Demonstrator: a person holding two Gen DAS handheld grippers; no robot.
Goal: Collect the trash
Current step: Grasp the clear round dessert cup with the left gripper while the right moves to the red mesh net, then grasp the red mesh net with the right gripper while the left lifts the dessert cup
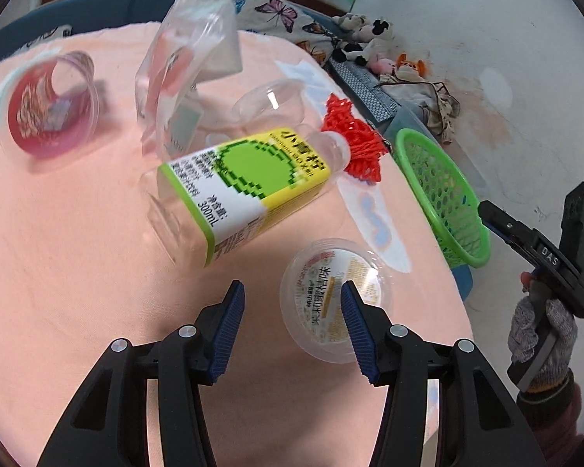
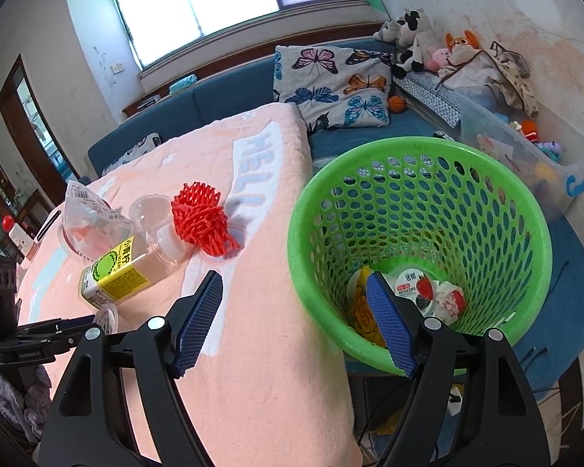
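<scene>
- Left gripper (image 1: 292,295) hanging open, empty, over pink worktop (image 1: 78,272); small clear cup (image 1: 333,297) lying just under its right finger.
- Right gripper (image 2: 296,286) gaping open, empty, w/ right finger over green basket (image 2: 373,179) beside worktop edge.
- Bottle (image 1: 233,188) lying on its side mid-worktop, red net (image 1: 354,144) touching its cap end.

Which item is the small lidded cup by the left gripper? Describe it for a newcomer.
Start at the pink cloth and go to its near edge, just ahead of the open left gripper. The small clear cup lies there, below the green-labelled bottle. Unlike the other clear plastics, it has a white printed foil lid.
</scene>
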